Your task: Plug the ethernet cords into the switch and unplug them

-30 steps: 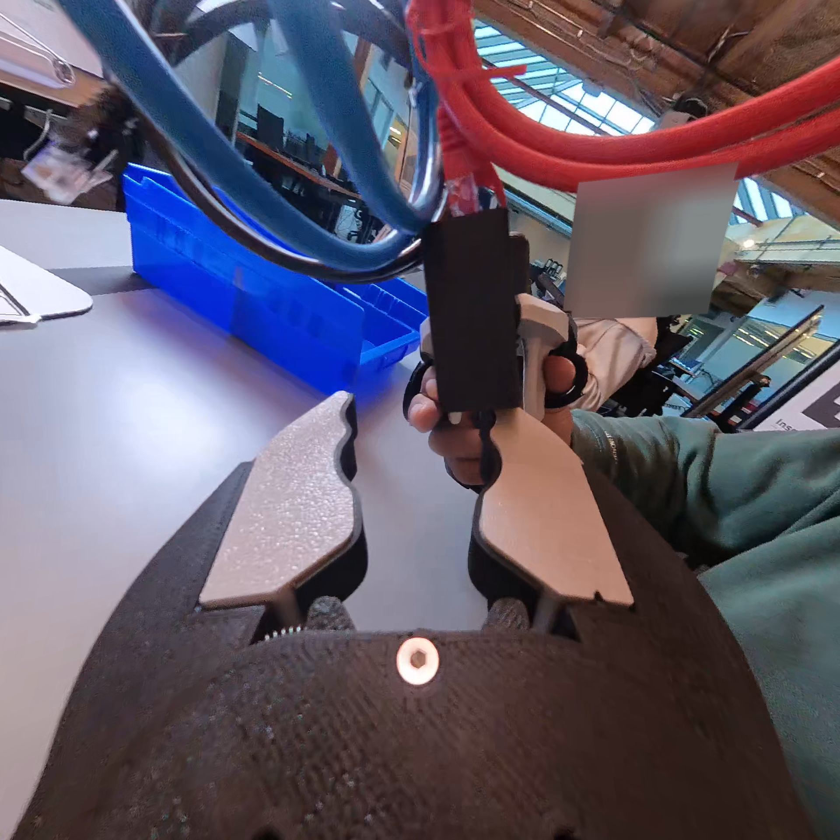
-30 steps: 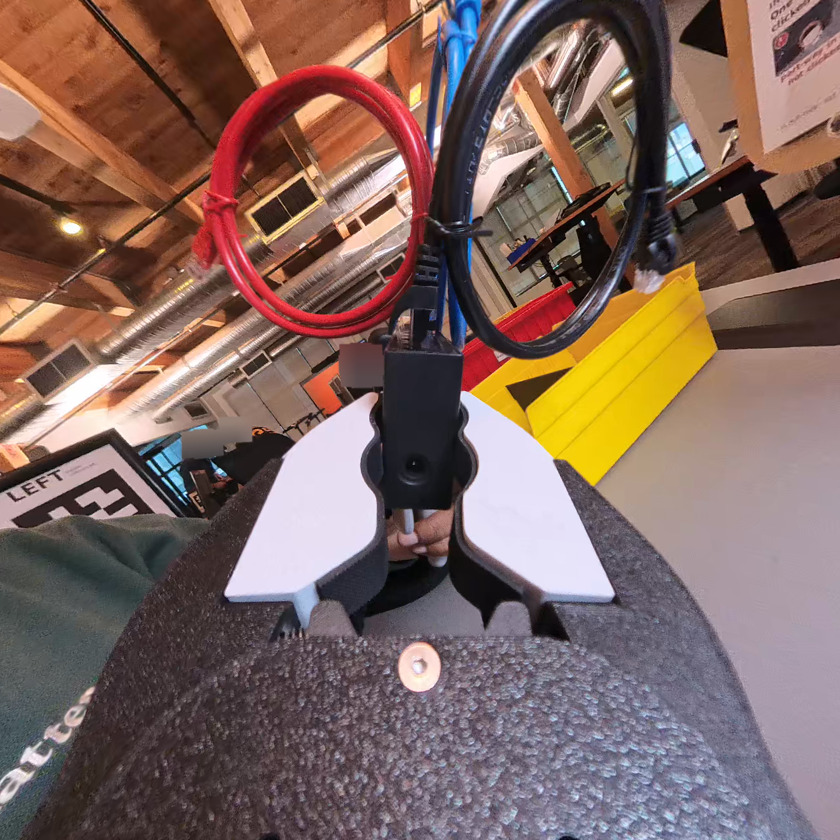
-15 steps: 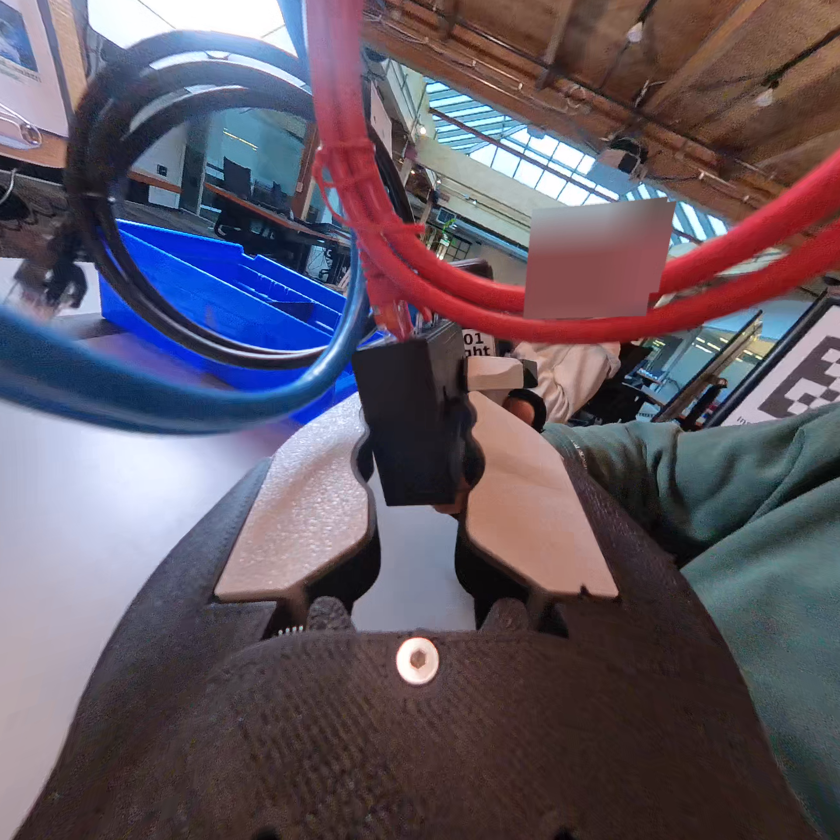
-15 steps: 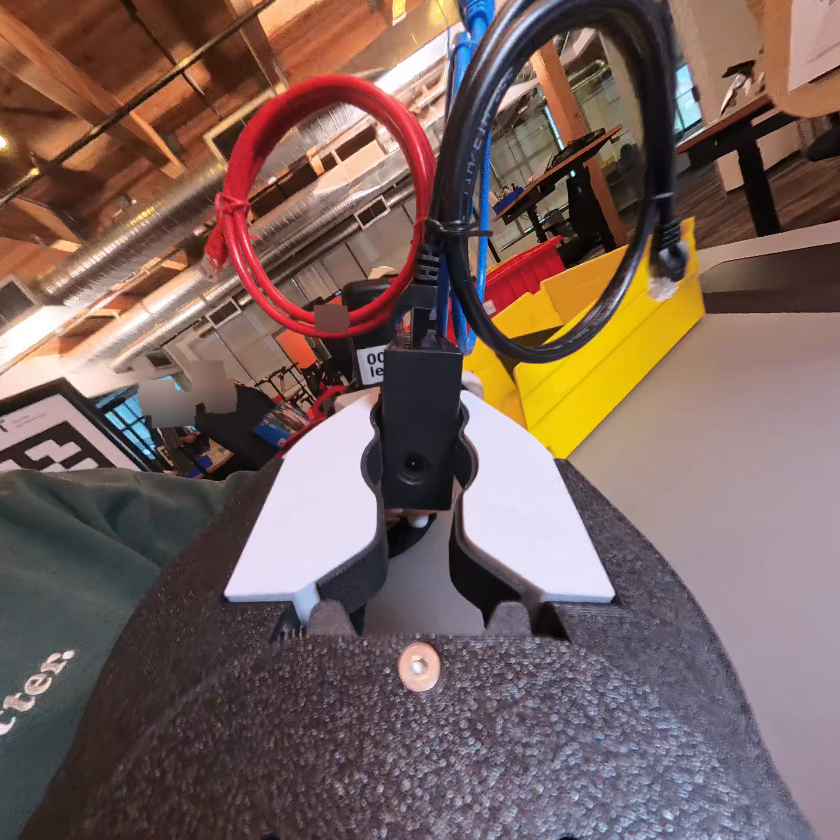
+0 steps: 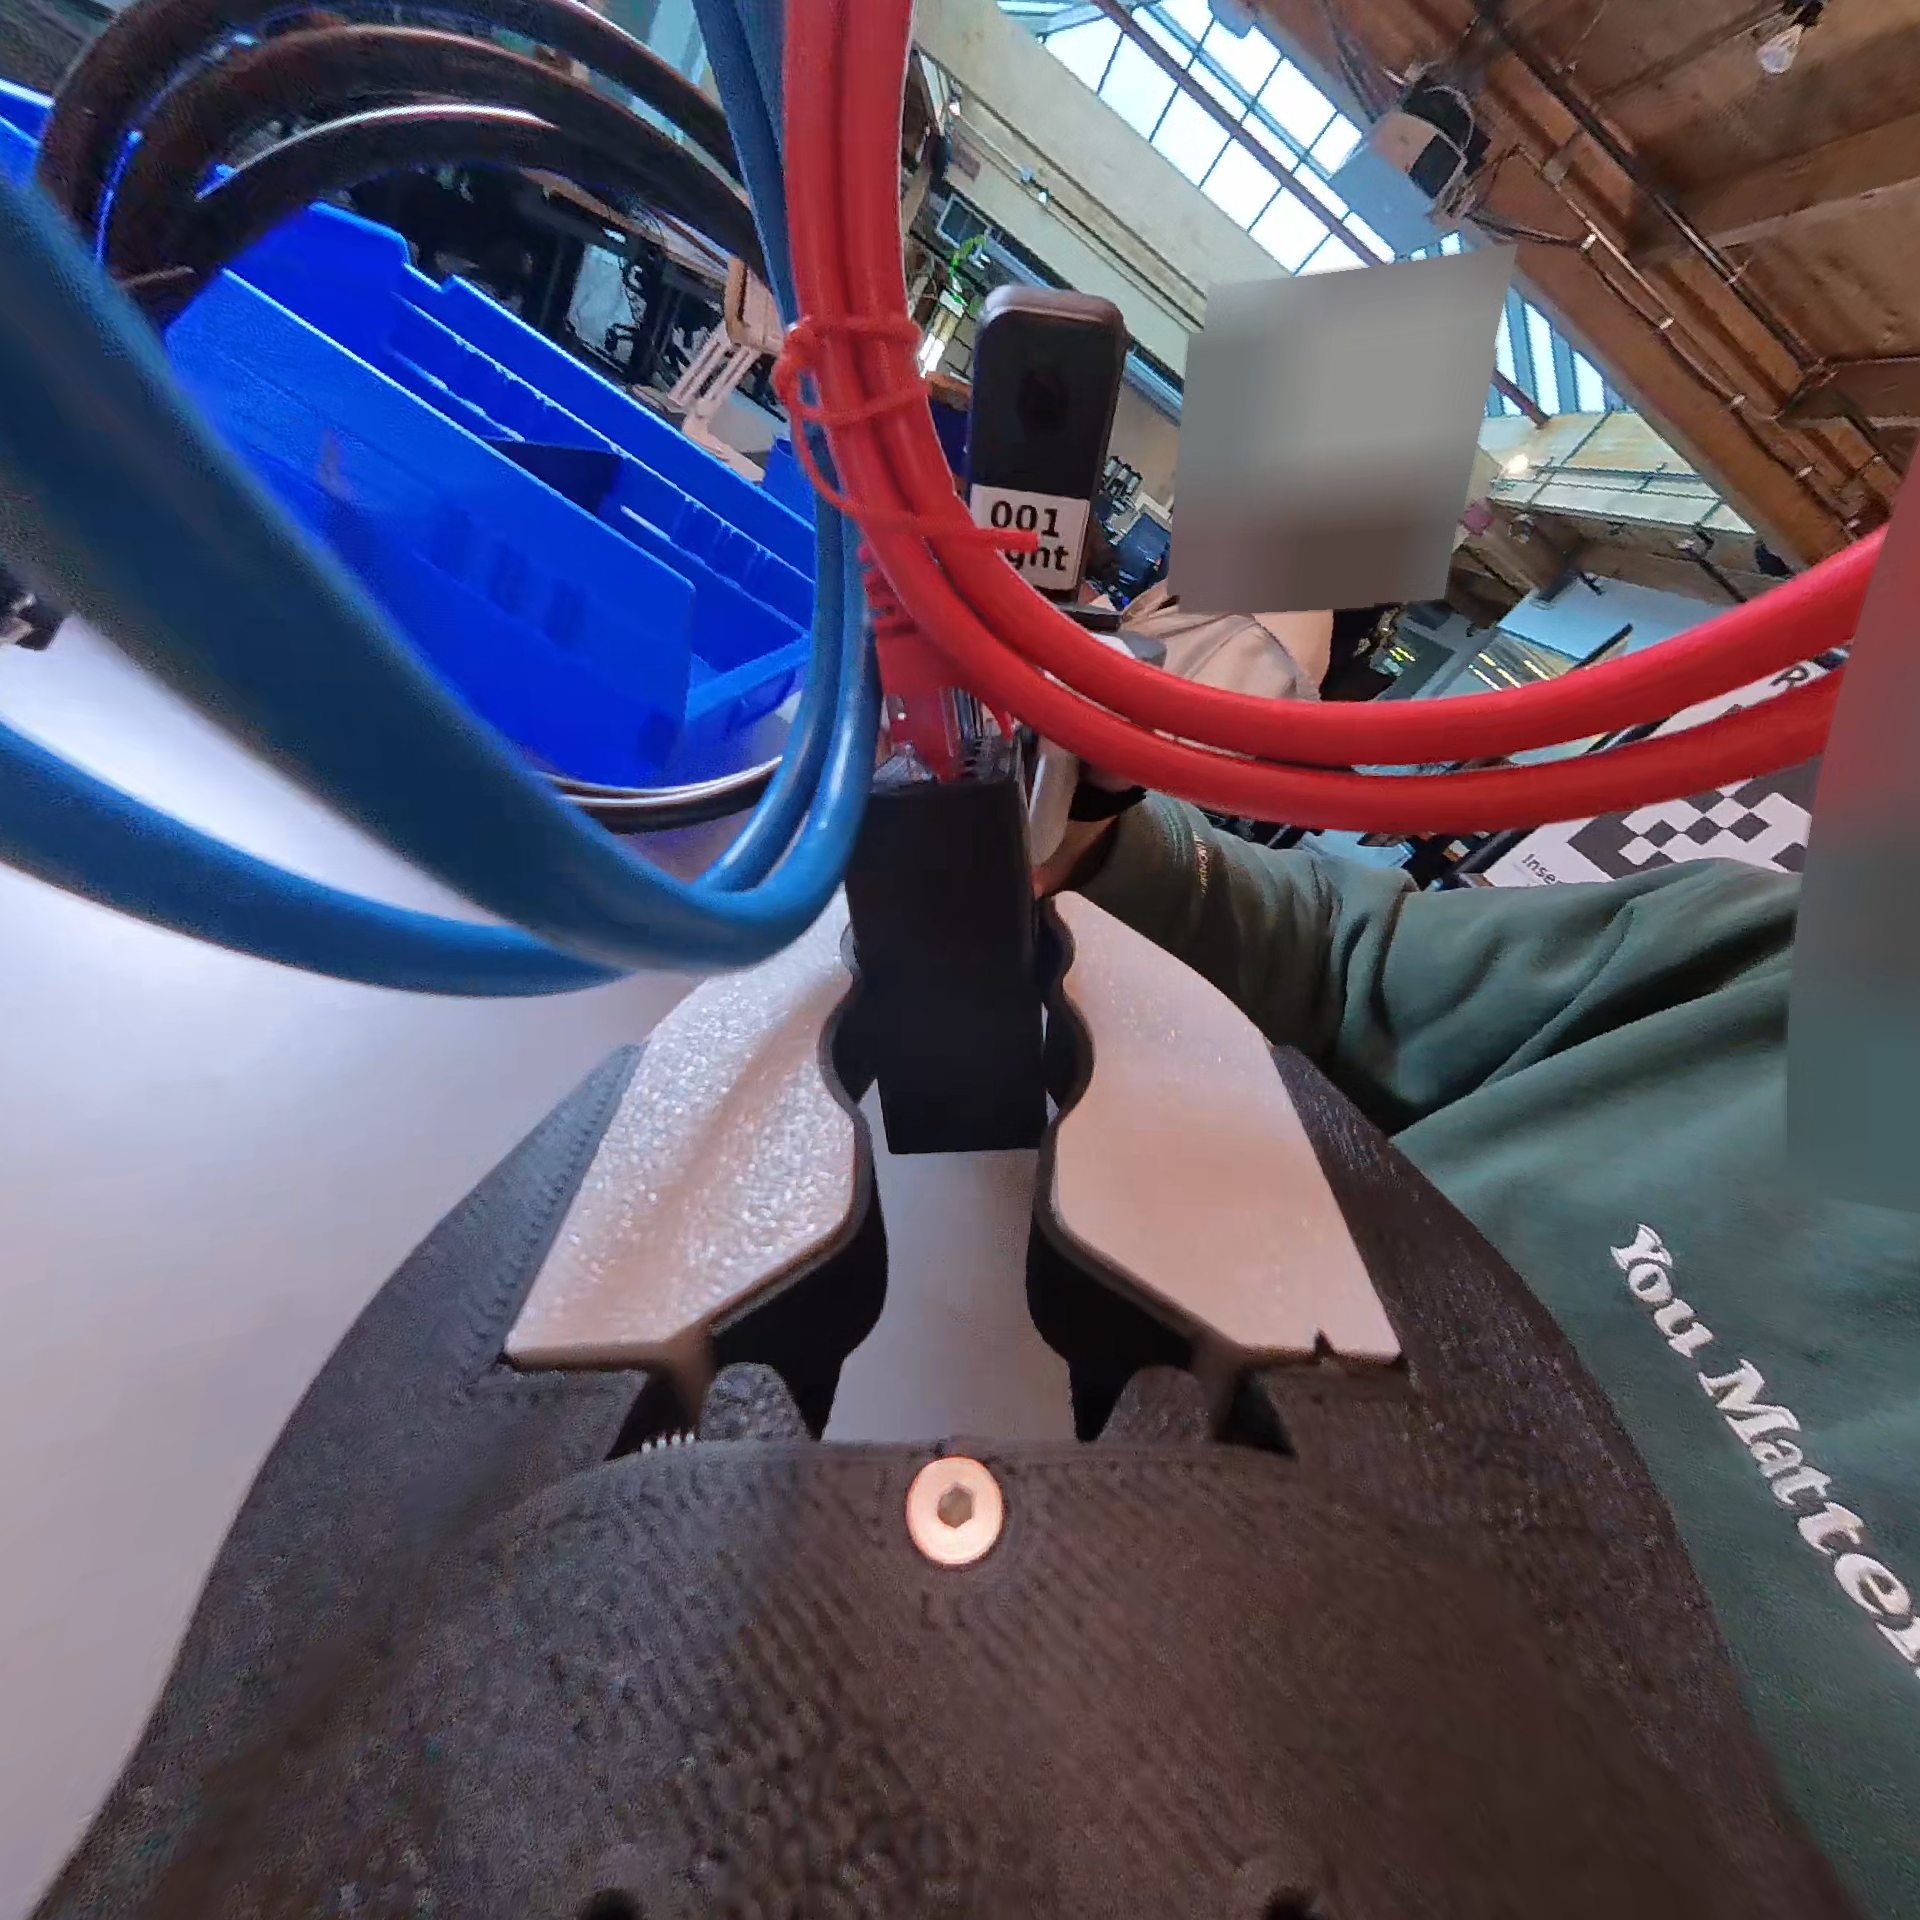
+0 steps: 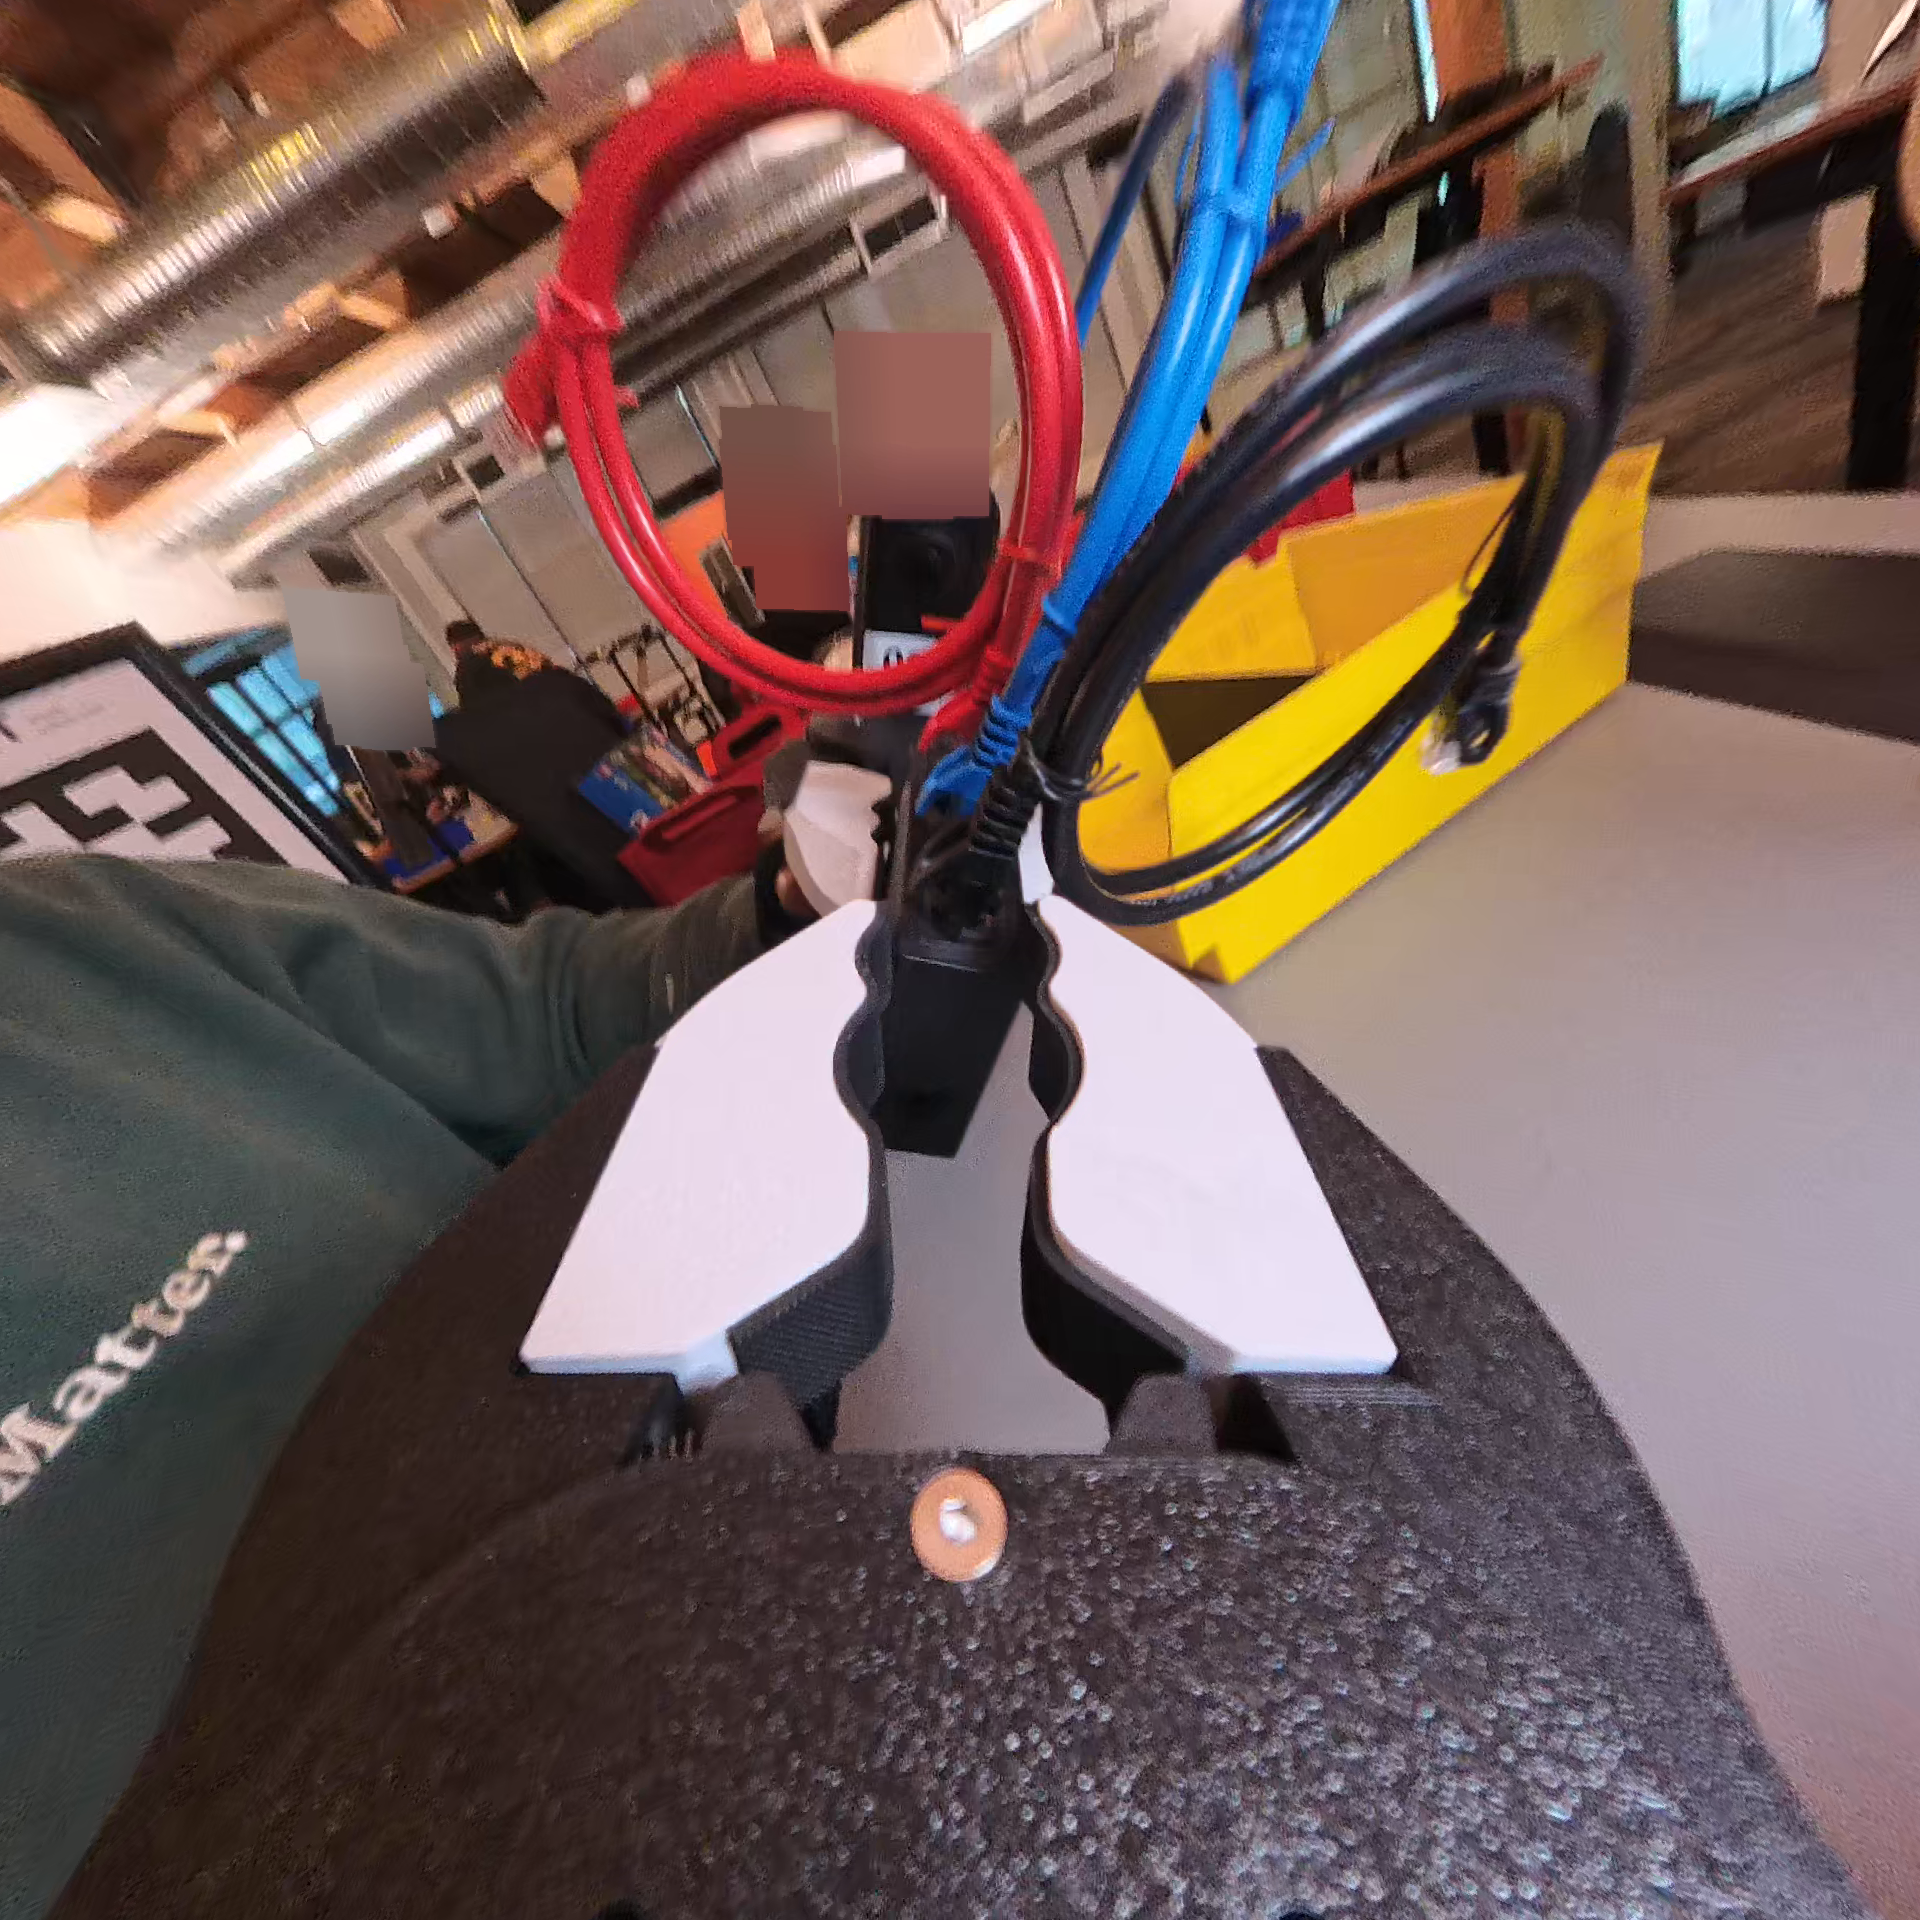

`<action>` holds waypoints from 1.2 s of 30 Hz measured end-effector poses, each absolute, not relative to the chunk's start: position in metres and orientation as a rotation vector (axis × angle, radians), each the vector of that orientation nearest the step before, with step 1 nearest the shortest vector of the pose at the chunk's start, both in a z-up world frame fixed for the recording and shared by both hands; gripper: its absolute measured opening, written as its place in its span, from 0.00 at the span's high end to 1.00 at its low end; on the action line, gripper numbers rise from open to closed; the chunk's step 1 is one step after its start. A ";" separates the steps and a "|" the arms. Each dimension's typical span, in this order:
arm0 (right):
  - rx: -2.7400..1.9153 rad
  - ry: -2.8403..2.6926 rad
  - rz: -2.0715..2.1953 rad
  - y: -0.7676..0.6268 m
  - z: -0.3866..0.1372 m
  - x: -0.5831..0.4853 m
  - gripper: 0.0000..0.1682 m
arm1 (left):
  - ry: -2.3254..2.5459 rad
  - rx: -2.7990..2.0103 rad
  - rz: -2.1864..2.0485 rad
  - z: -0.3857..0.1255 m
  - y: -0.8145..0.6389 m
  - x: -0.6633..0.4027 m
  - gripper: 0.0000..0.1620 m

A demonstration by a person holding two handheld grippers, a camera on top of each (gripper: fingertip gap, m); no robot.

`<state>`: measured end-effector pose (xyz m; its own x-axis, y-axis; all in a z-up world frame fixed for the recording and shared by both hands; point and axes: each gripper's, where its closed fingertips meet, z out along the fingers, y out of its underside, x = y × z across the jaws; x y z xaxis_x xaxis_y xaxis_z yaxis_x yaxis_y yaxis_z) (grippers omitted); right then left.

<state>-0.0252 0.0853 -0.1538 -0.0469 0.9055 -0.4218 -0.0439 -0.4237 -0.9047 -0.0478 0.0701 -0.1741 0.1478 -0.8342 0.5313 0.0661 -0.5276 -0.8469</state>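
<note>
A small black switch (image 5: 951, 987) is held upright above the grey table, with coiled red (image 5: 1351, 727), blue (image 5: 416, 831) and black (image 5: 312, 135) ethernet cords plugged into its top. My left gripper (image 5: 951, 935) is shut on the switch from one side. My right gripper (image 6: 951, 925) is shut on the same switch (image 6: 940, 1029) from the opposite side; the switch looks slightly tilted between its fingers. The red (image 6: 1049, 343), blue (image 6: 1195, 343) and black (image 6: 1558, 436) coils stand up above it. The black cord's free plug (image 6: 1455, 727) hangs loose.
A blue bin (image 5: 468, 499) stands on the table (image 5: 208, 1091) behind the cords in the left wrist view. A yellow bin (image 6: 1403, 644) and a red bin (image 6: 707, 842) stand behind in the right wrist view. A person's green sleeve (image 5: 1558, 1018) lies beside both grippers. The tips of one gripper are about 4 centimeters away from the tips of the other.
My left gripper was open and apart from the switch; it has moved in and shut on it. My right gripper keeps its hold, and the switch and cords have tilted and swung.
</note>
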 end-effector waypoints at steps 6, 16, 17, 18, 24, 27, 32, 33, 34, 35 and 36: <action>-1.518 -1.053 1.540 0.080 -0.171 -0.031 0.84 | 0.782 -1.701 -1.479 -0.184 0.067 -0.044 0.82; -1.477 -0.916 1.591 0.084 -0.161 -0.031 0.85 | 0.719 -1.589 -1.603 -0.176 0.067 -0.043 0.81; -1.467 -0.894 1.612 0.084 -0.158 -0.031 0.85 | 0.727 -1.571 -1.594 -0.174 0.066 -0.042 0.80; -1.448 -0.875 1.630 0.084 -0.155 -0.030 0.89 | 0.733 -1.557 -1.579 -0.173 0.065 -0.041 0.79; -1.416 -0.852 1.627 0.079 -0.150 -0.034 0.89 | 0.714 -1.558 -1.571 -0.173 0.066 -0.040 0.81; -1.404 -0.847 1.617 0.078 -0.149 -0.035 0.89 | 0.744 -1.550 -1.511 -0.174 0.066 -0.039 0.77; -1.329 -0.810 1.680 0.075 -0.140 -0.032 0.89 | 0.831 -1.527 -1.506 -0.178 0.055 -0.028 0.74; -1.315 -0.803 1.686 0.074 -0.139 -0.032 0.89 | 0.833 -1.509 -1.503 -0.176 0.054 -0.028 0.76; -1.307 -0.805 1.682 0.074 -0.140 -0.033 0.89 | 0.830 -1.495 -1.493 -0.174 0.053 -0.028 0.79; -1.302 -0.803 1.684 0.073 -0.140 -0.034 0.89 | 0.830 -1.497 -1.471 -0.174 0.054 -0.029 0.79; -1.303 -0.804 1.684 0.073 -0.141 -0.034 0.89 | 0.835 -1.506 -1.463 -0.174 0.054 -0.030 0.80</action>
